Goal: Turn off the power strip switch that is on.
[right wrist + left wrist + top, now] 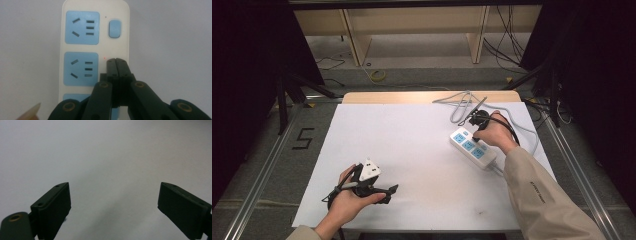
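Observation:
A white power strip (472,149) with blue sockets lies on the right half of the white table. In the right gripper view the strip (82,50) runs up the frame, with a blue switch (115,28) beside its top socket. My right gripper (116,60) is shut, with nothing between the jaws. Its tips sit over the strip beside the second socket, next to a small red light (104,58), and hide what lies under them. In the high view the right gripper (478,140) points down at the strip. My left gripper (391,194) is at the near left, its jaws (113,207) open and empty over bare table.
The strip's grey cable (462,105) loops at the table's far edge and runs round the right side. The white table cover (412,150) spreads between the two hands. Metal rails (577,170) flank the table, and wooden shelving (412,30) stands beyond it.

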